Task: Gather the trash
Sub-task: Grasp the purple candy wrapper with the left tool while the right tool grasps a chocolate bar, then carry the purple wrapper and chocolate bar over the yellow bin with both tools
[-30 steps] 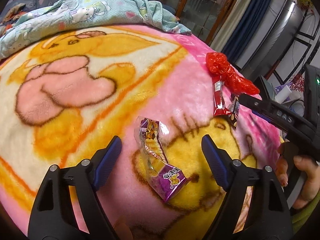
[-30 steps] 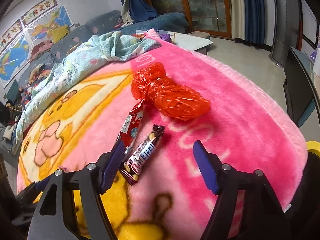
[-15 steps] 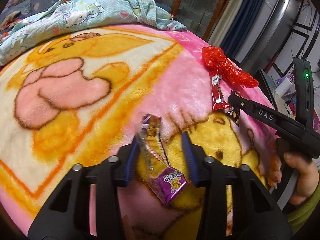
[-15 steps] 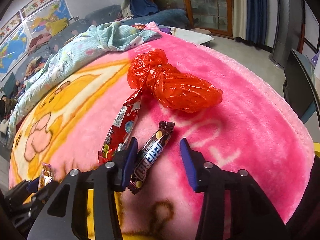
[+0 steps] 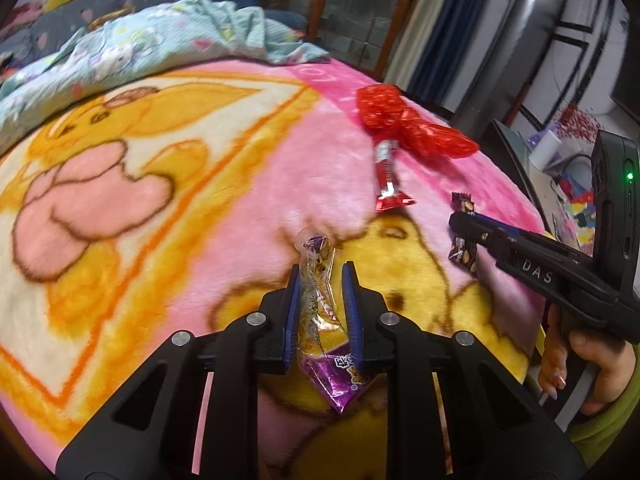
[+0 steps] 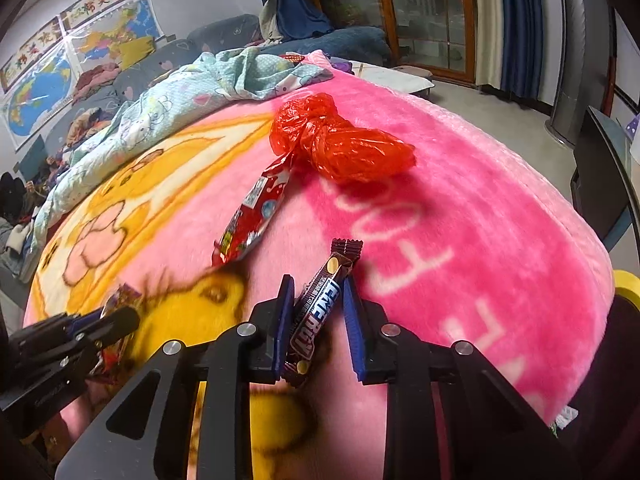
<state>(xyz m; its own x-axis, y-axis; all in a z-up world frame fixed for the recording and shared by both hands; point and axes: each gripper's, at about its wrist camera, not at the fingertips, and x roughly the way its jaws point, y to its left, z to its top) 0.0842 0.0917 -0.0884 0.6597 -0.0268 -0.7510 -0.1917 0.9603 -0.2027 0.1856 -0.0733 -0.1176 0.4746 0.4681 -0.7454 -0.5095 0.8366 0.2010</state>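
Observation:
A crumpled purple snack wrapper [image 5: 340, 376] lies on the pink and yellow cartoon blanket [image 5: 120, 200]. My left gripper [image 5: 322, 270] is closing on it, both pads squeezing its clear upper part. A brown chocolate bar [image 6: 316, 312] stands slanted between the pads of my right gripper [image 6: 317, 282], whose jaws are also closing and touch it on both sides. From the left wrist the right gripper [image 5: 460, 224] shows across that bar [image 5: 464, 254], held by a hand. A red snack packet [image 6: 256, 216] and a knotted red plastic bag [image 6: 336, 144] lie farther up the blanket.
A light-blue patterned quilt [image 6: 180, 96] is bunched along the far side of the bed. The blanket's edge drops off on the right toward the floor and a dark piece of furniture [image 6: 600, 184]. A sofa with clutter and wall maps stand at the back left.
Both grippers went from wide open to closed around their items. The left one moved forward over the purple wrapper and crumpled it; the right one moved forward onto the chocolate bar.

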